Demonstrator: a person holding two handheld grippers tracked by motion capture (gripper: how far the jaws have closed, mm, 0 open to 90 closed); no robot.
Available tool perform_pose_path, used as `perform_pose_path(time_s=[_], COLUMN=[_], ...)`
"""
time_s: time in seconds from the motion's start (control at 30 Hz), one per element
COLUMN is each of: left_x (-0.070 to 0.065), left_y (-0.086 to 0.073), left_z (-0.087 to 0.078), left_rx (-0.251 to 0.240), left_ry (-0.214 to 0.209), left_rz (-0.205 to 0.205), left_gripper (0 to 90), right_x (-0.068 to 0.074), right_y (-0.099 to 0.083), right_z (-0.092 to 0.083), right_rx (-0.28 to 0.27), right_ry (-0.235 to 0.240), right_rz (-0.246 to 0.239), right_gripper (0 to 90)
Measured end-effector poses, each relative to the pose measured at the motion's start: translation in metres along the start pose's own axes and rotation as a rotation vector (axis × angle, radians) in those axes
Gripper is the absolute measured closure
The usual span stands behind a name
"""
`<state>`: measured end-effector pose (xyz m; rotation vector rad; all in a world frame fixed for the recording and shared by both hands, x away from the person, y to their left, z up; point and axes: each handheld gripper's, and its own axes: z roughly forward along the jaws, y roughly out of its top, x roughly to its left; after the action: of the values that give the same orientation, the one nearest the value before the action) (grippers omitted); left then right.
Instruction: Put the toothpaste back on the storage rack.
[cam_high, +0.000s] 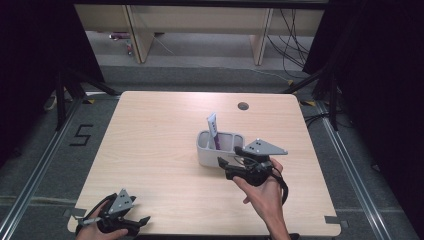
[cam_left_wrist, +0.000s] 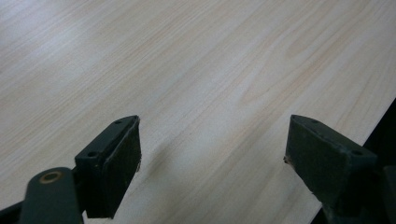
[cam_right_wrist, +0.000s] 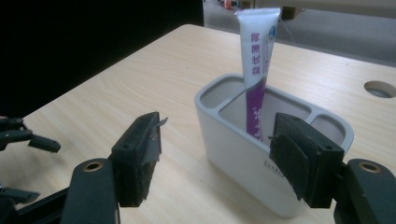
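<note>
Tube: white-and-purple toothpaste tube (cam_right_wrist: 257, 70) stands upright in the middle compartment of the grey plastic three-slot holder (cam_right_wrist: 243, 149), right of centre on the pale wooden table (cam_high: 150, 150); walls prop it.
Right gripper (cam_high: 235, 162): near the holder's near side, jaws open, empty; likely releasing.
Left gripper (cam_high: 132, 220): near-left edge, parked, jaws wide apart, empty.

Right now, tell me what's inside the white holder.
A toothpaste tube stands upright in the middle compartment of the holder, its top sticking out above the rim. The two end compartments look empty; the walls hide their floors and the tube's bottom end.
</note>
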<state>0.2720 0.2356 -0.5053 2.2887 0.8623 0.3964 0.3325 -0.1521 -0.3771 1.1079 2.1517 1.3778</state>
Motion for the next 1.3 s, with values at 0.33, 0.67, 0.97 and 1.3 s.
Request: perform_pose_path(time_s=[0.33,0.67,0.97,1.3], left_x=[-0.001,0.0,0.0,0.0], left_y=[0.001,0.0,-0.011,-0.012], left_z=[0.0,0.0,-0.012,-0.011], left_rx=[0.006,0.005,0.008,0.012], left_ry=[0.004,0.005,0.026,0.024], left_rz=[0.01,0.011,-0.01,-0.01], left_gripper=[17.6,17.6,17.6,17.6], right_x=[-0.007,-0.017,-0.027,-0.046], right_y=[-0.028,-0.054,-0.07,-0.094], right_z=[-0.004,0.0,-0.006,-0.016], right_rx=[0.052,0.1,0.119,0.127], right_ry=[0.004,0.034,0.017,-0.004], right_rz=[0.022,0.053,0.1,0.089], right_gripper=[34.6,34.5,34.3,33.6])
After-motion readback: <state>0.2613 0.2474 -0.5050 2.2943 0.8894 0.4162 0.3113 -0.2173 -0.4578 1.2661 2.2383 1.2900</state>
